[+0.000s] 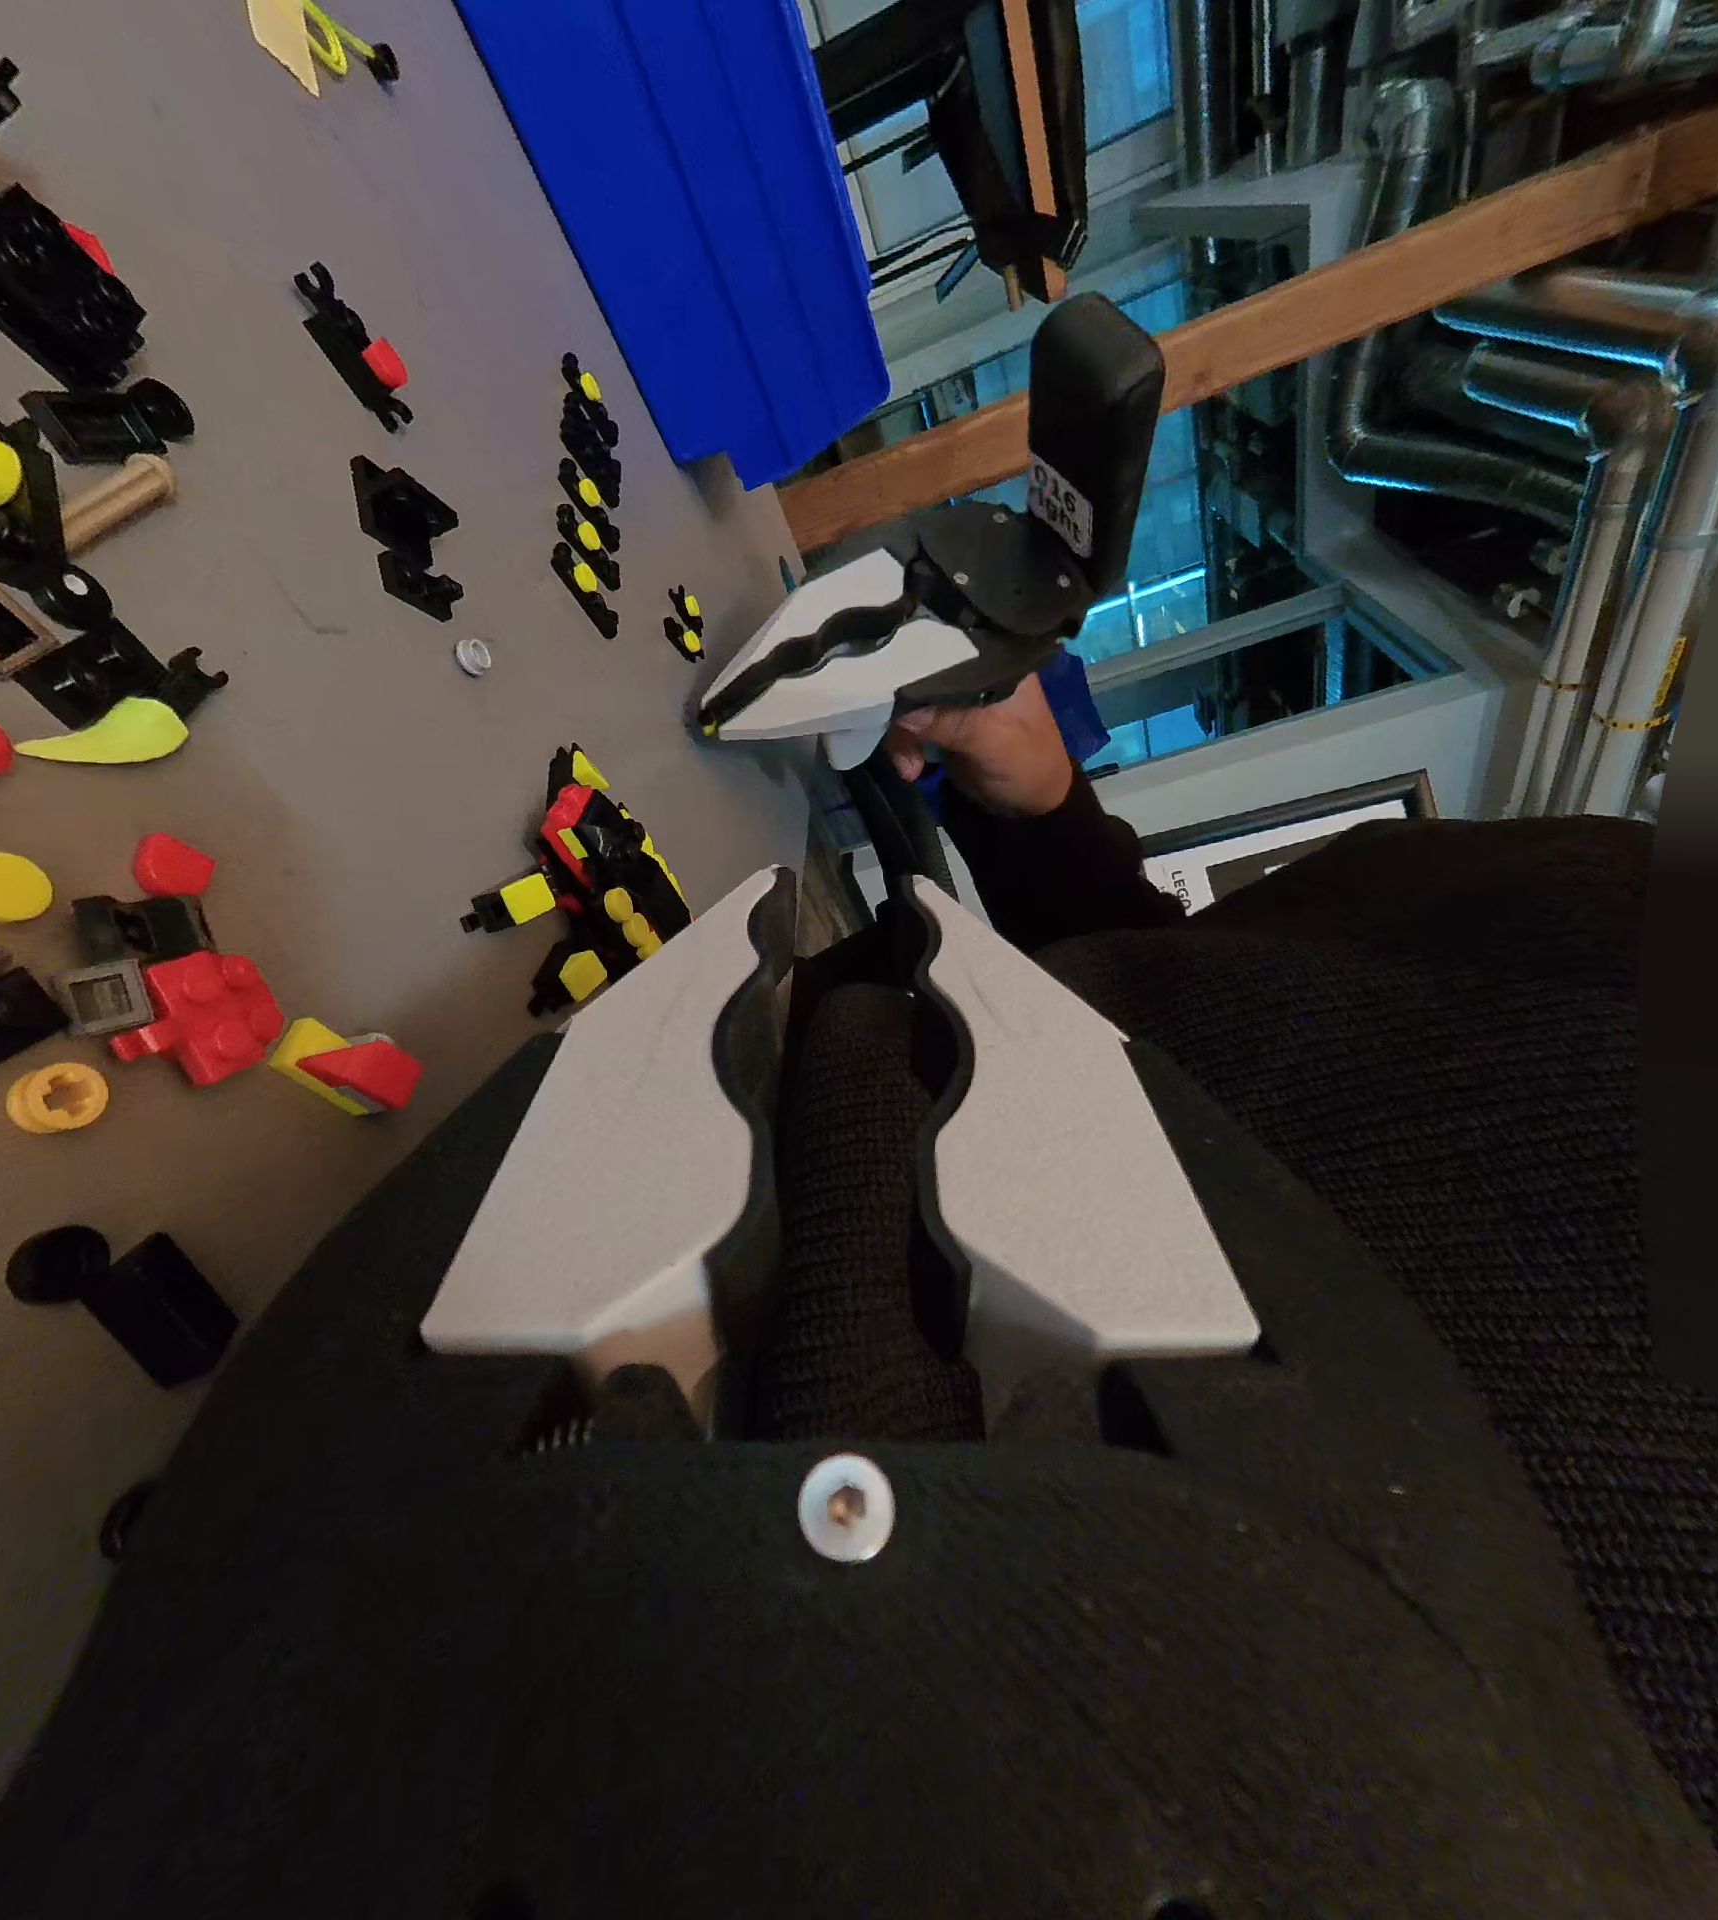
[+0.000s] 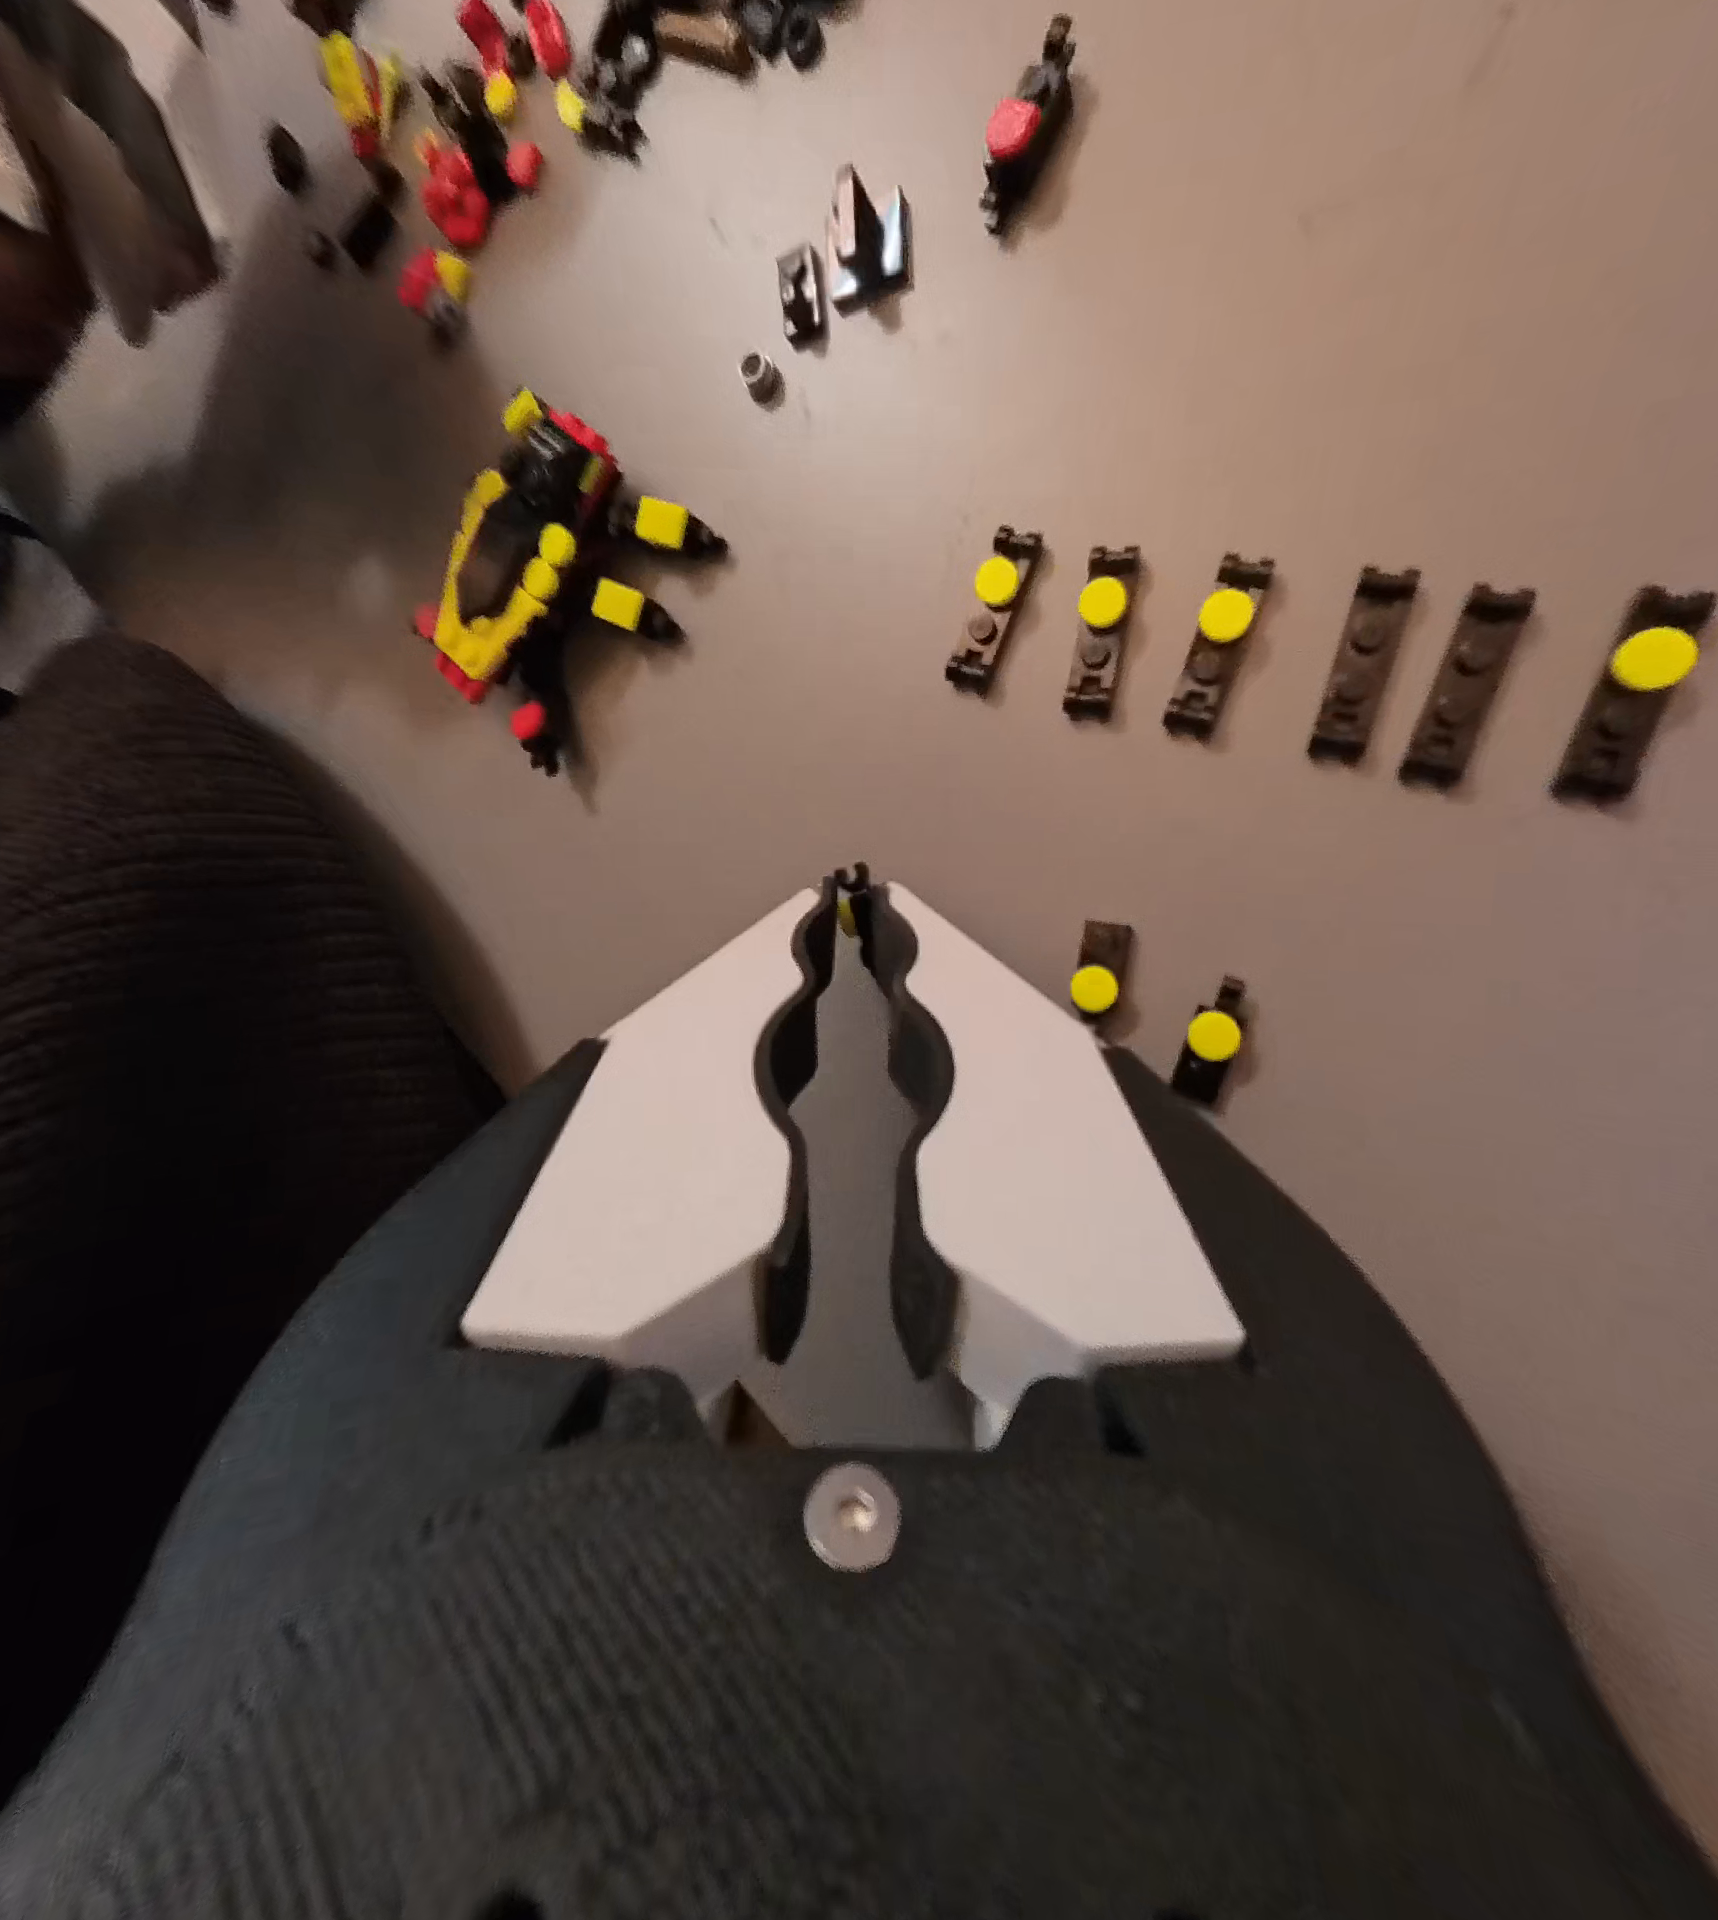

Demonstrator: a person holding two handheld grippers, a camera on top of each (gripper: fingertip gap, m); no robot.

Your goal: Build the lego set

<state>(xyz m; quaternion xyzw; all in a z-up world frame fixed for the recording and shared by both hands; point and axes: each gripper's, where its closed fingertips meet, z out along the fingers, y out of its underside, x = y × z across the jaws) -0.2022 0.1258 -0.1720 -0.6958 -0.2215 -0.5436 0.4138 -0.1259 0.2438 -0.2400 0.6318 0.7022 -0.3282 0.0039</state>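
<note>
Stock on your desk, grey surface, catalogued from both wrist views. Item one: partly built model, yellow, red and black, lying ahead and to the left of your right hand-held gripper, with bare desk between them; its long axis runs roughly along the gripper's own line of sight, two yellow-capped prongs jutting right. Item two: row of six black plates, ahead and to the right, each lying lengthwise towards you, four capped with a yellow round tile, two bare. Item three: two more capped plates, just beside the right gripper's tip. Item four: small black piece with a yellow tile, pinched at the very tip of the right gripper, whose jaws stand narrow and closed on it; in the left wrist view the same tip sits at or just above the desk near its edge, and contact cannot be told. Item five: your left hand-held gripper, jaws a moderate way apart, holding nothing, pointing past the desk edge over dark knit fabric, with the model just to its left. Loose red, yellow and black parts lie farther left. Judgement: the right gripper carries the piece, but the left is nearer the model, so the join likely turns on bringing the piece leftwards.
</note>
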